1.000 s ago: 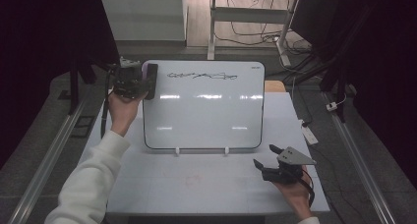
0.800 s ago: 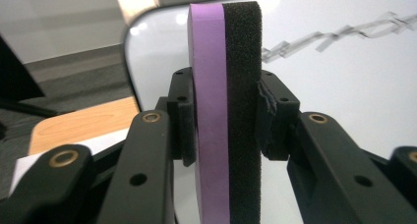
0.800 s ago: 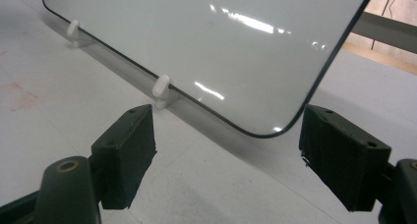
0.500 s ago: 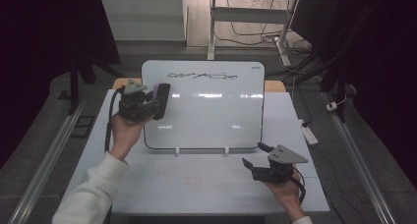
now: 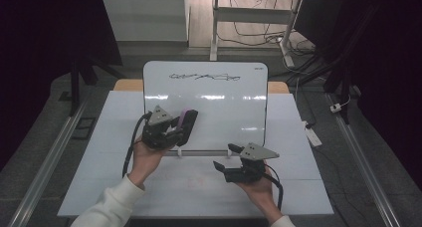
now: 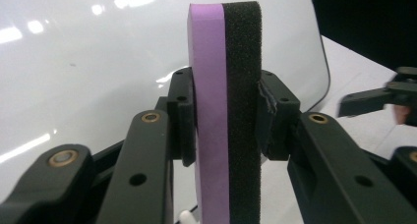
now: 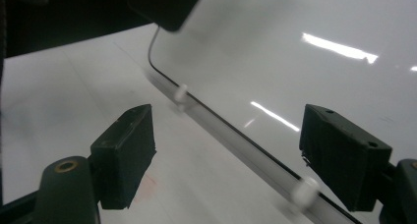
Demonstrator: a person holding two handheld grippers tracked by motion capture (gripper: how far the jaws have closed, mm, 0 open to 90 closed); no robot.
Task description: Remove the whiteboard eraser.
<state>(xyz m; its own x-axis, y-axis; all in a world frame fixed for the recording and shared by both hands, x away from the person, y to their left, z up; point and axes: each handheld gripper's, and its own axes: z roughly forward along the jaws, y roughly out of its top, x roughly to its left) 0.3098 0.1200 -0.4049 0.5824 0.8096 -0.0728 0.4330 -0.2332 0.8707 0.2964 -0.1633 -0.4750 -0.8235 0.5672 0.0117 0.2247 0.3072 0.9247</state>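
Purple-and-black foam eraser (image 6: 224,111): one block, purple layer on one face, black sponge on the other, stood on edge and clamped between the jaws of the left gripper (image 5: 180,129), one pad pressing each face. Position: over the lower left part of the whiteboard (image 5: 224,102), near its bottom edge (contact with the board surface cannot be told).

Whiteboard: white, glossy, rounded corners, dark thin rim, lying on the white table (image 5: 298,187) with small white pegs along its near edge (image 7: 182,94). Black scribble (image 5: 204,77) along the top, well apart from the eraser.

Left gripper: black, grey three-cornered plate on top, cable trailing toward the sleeve; held in the person's left hand (image 5: 144,157), pointing toward the board.

Right gripper (image 5: 225,156): black, same plate, held in the right hand (image 5: 259,184) above the table just beside the board's near edge. Jaws wide apart, nothing between them; the board's rim runs across the gap in the right gripper view.
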